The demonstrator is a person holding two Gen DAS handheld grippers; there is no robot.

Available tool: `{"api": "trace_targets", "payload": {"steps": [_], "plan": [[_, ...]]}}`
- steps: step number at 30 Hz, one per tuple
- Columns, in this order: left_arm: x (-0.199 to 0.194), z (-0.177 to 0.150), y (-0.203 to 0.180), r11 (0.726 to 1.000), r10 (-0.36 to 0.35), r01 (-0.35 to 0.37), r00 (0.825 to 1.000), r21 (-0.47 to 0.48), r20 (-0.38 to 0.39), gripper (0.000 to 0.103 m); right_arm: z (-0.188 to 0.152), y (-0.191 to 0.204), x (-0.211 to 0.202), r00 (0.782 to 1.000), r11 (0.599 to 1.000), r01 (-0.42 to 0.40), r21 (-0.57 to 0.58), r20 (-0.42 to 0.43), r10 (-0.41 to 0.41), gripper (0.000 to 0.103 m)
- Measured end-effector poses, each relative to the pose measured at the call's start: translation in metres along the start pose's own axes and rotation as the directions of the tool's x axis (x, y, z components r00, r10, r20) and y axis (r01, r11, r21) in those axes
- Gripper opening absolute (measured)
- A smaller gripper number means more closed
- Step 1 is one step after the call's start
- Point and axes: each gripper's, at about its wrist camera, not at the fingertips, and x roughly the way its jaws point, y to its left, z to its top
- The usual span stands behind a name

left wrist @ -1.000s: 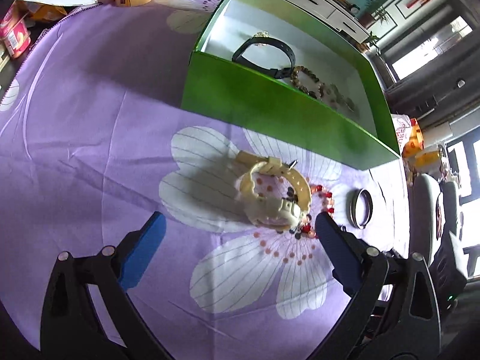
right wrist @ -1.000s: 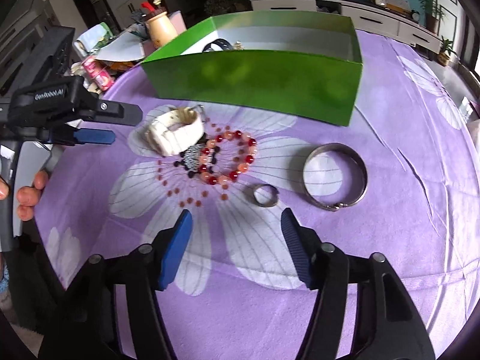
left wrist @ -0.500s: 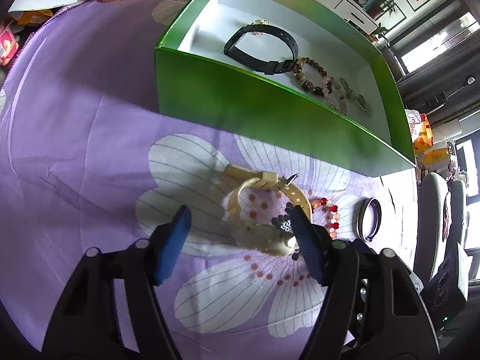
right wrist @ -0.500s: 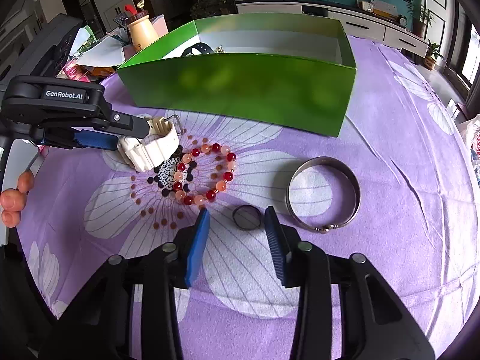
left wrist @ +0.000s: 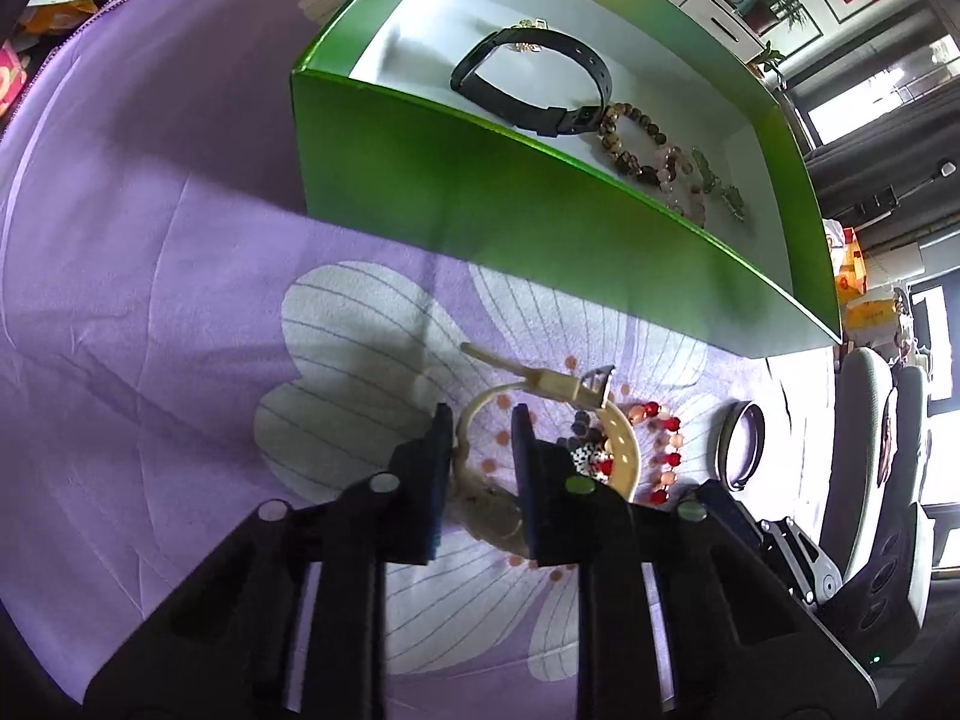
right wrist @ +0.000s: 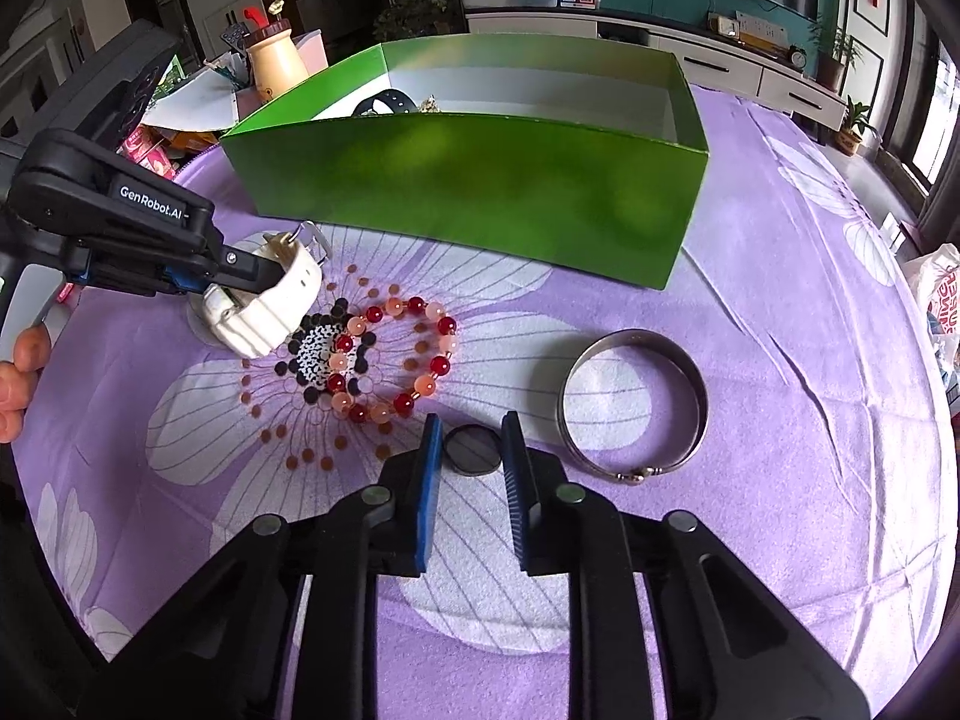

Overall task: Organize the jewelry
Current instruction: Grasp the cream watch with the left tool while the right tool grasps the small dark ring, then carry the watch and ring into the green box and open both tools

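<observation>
My left gripper [left wrist: 479, 426] is shut on the cream watch [left wrist: 543, 387], gripping its strap near the watch face; in the right wrist view the watch [right wrist: 270, 300] is tilted up off the cloth in that gripper [right wrist: 240, 285]. My right gripper [right wrist: 471, 435] is shut on a small silver ring [right wrist: 474, 450] lying on the cloth. A red and peach bead bracelet [right wrist: 396, 366] and a black bead bracelet [right wrist: 318, 348] lie beside the watch. A silver bangle [right wrist: 633, 405] lies to the right. The green box [right wrist: 474, 192] stands behind.
Inside the green box [left wrist: 540, 210] lie a black strap watch [left wrist: 534, 84], a brown bead bracelet [left wrist: 636, 141] and other small pieces. A purple flowered cloth [right wrist: 810, 480] covers the table. A bear-shaped bottle [right wrist: 276, 57] and clutter stand at the far left.
Both grippers moved forward and closed: the left one onto the cream watch's strap, tilting it up, the right one around the small silver ring.
</observation>
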Motion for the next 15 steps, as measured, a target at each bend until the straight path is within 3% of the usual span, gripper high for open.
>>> {"api": "trace_targets", "payload": {"steps": [5, 15], "plan": [[-0.001, -0.002, 0.006, 1.000, -0.002, 0.002, 1.000, 0.031, 0.003, 0.007, -0.002, -0.002, -0.002, 1.000, 1.000, -0.013, 0.013, 0.007, 0.013, 0.020], [-0.011, -0.009, 0.004, 0.995, 0.012, -0.018, 0.998, 0.093, 0.068, 0.006, 0.006, -0.014, -0.024, 0.995, 0.992, -0.080, 0.099, 0.063, 0.074, 0.019]]}}
